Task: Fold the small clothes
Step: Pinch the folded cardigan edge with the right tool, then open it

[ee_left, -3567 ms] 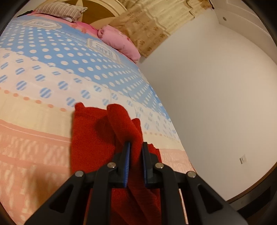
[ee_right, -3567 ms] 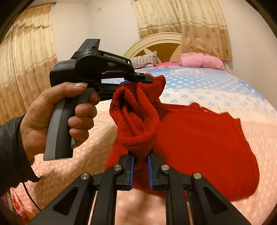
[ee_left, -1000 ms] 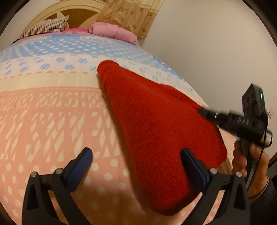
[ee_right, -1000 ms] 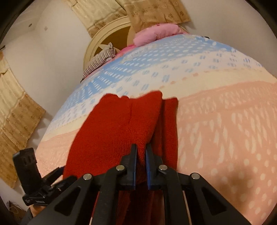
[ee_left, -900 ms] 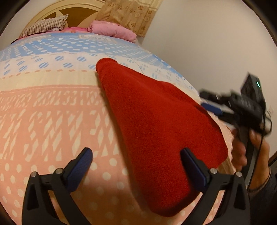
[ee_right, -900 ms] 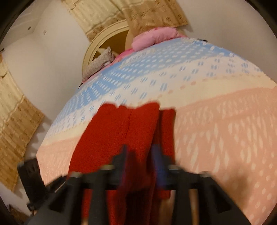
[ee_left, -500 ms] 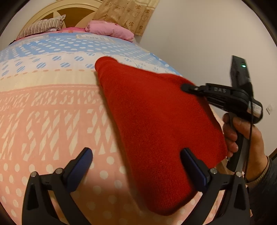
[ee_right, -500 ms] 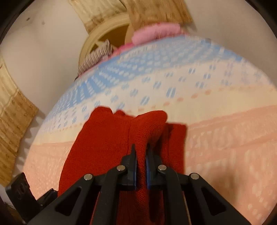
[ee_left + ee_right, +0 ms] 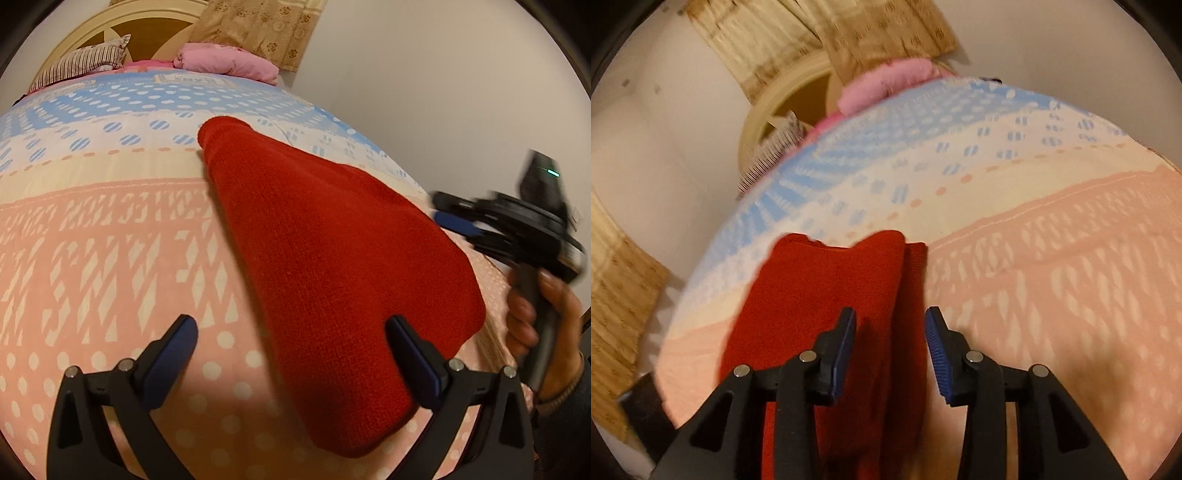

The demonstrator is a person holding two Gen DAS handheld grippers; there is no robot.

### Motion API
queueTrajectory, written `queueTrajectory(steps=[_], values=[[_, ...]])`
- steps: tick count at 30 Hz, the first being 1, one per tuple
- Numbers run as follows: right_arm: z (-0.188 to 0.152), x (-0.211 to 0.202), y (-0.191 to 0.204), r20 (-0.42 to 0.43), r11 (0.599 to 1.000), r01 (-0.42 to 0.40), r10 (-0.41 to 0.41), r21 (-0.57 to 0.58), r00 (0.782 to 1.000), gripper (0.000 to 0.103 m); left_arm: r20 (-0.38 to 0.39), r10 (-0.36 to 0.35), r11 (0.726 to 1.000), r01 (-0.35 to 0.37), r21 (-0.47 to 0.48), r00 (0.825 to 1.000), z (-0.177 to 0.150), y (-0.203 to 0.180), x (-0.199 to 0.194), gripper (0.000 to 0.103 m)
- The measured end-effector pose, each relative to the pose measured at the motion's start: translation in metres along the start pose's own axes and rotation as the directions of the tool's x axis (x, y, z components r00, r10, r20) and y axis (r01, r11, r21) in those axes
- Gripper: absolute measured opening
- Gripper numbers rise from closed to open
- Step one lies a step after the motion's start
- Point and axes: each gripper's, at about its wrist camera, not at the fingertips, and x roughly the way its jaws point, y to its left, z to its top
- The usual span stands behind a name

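Note:
A red knitted garment (image 9: 332, 266) lies folded flat on the bed; it also shows in the right wrist view (image 9: 820, 295). My left gripper (image 9: 291, 339) is wide open and empty, hovering over the garment's near end. My right gripper (image 9: 890, 339) is open, its jaws apart just above the garment's folded edge, holding nothing. In the left wrist view the right gripper (image 9: 458, 221) sits blurred at the garment's right side, held by a hand (image 9: 535, 317).
The bedspread (image 9: 110, 240) is pink with white dots near me, blue and white farther off. A pink pillow (image 9: 225, 62) and a striped pillow (image 9: 81, 62) lie by the headboard. A wall (image 9: 424, 92) runs along the bed's right side.
My right gripper has opened and let go of the red garment, which now lies flat. The left gripper stays open in place.

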Motion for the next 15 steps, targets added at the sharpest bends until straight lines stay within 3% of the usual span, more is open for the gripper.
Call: queueTrajectory(steps=[5,8,9,11,15], values=[[-0.038,-0.046,0.022,-0.025,0.991,-0.124,0.123,-0.054,0.992,0.040,0.005,-0.002,1.000,0.002,-0.005,1.000,-0.001,-0.002,-0.001,0.103],[-0.065,-0.044,0.039,-0.092,0.984,-0.130,0.119,-0.123,0.989,0.040,0.016,-0.026,0.999,0.026,-0.029,1.000,-0.001,0.003,-0.004,0.103],[-0.072,-0.039,0.042,-0.105,0.985,-0.086,0.071,-0.148,0.992,0.034,0.026,-0.038,0.998,0.039,-0.044,0.999,-0.001,0.005,-0.006,0.103],[-0.079,-0.033,0.042,-0.114,0.983,-0.065,0.045,-0.173,0.992,0.006,0.069,-0.060,0.993,0.066,-0.096,0.996,-0.001,0.016,-0.014,0.103],[-0.090,-0.045,0.041,-0.100,0.974,-0.015,-0.008,-0.226,0.995,0.005,0.085,-0.093,0.976,0.108,-0.190,0.992,0.000,0.032,-0.013,0.103]])
